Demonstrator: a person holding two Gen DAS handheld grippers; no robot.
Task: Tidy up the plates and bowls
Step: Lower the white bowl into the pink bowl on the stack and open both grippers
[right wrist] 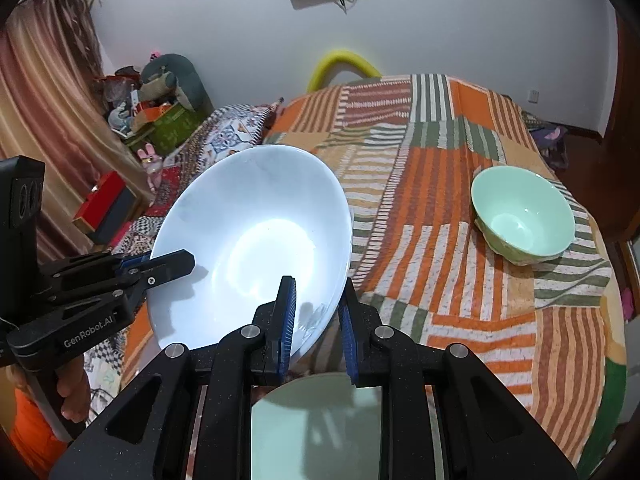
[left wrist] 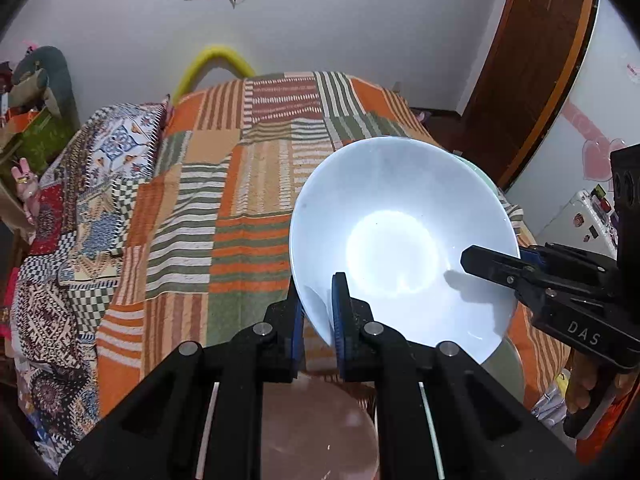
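Observation:
A large white bowl (left wrist: 400,208) hangs tilted above the bed, held at two opposite sides of its rim. My left gripper (left wrist: 319,282) is shut on the rim nearest it, with one finger inside the bowl and one outside. In the right wrist view the white bowl (right wrist: 248,208) fills the centre left, and my right gripper (right wrist: 318,284) is shut on its near right rim. Each gripper also shows in the other's view: the right gripper (left wrist: 492,260) and the left gripper (right wrist: 172,264). A mint green bowl (right wrist: 522,216) stands upright on the bed to the right.
A pale green plate (right wrist: 316,428) lies below the right gripper, and a pinkish brown plate (left wrist: 316,428) lies below the left one. The striped orange bedspread (right wrist: 460,280) covers the bed, with a patterned pillow (left wrist: 120,148) at its left. A red box (right wrist: 104,204) and clutter sit beyond.

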